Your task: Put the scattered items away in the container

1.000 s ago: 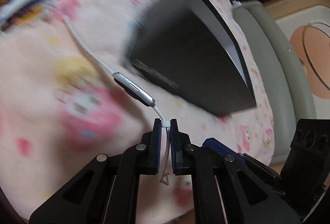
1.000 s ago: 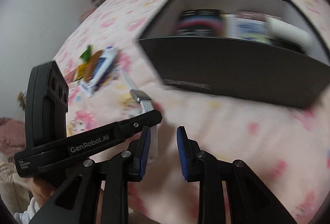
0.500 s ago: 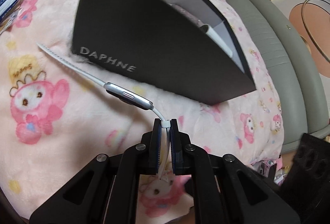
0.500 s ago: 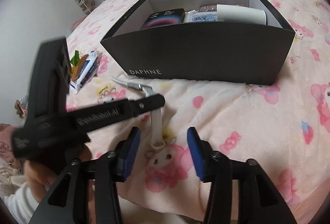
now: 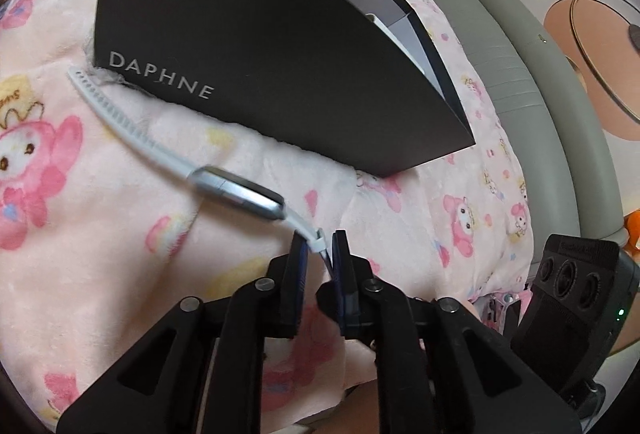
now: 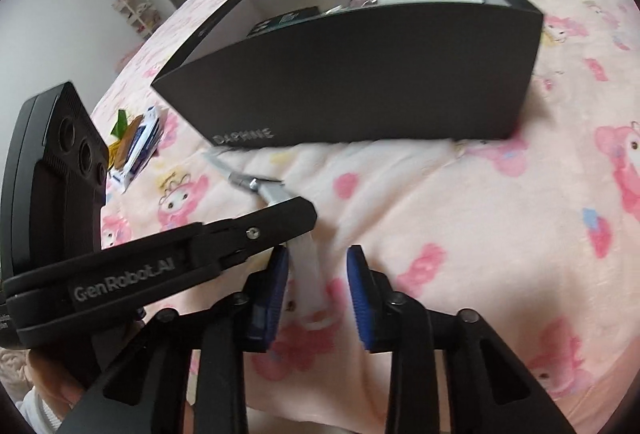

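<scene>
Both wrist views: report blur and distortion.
Left wrist: fisheye bows the box; its lettering is crisp, the watch slightly smeared. Right wrist: motion blur softens the box lettering, watch and strap; the walls bow outward.

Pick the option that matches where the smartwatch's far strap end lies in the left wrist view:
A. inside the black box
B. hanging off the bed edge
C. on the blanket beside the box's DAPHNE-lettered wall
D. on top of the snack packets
C: the smartwatch stretches across the pink blanket, its perforated strap tip ending at the foot of the black box near the lettering, outside it.
</scene>
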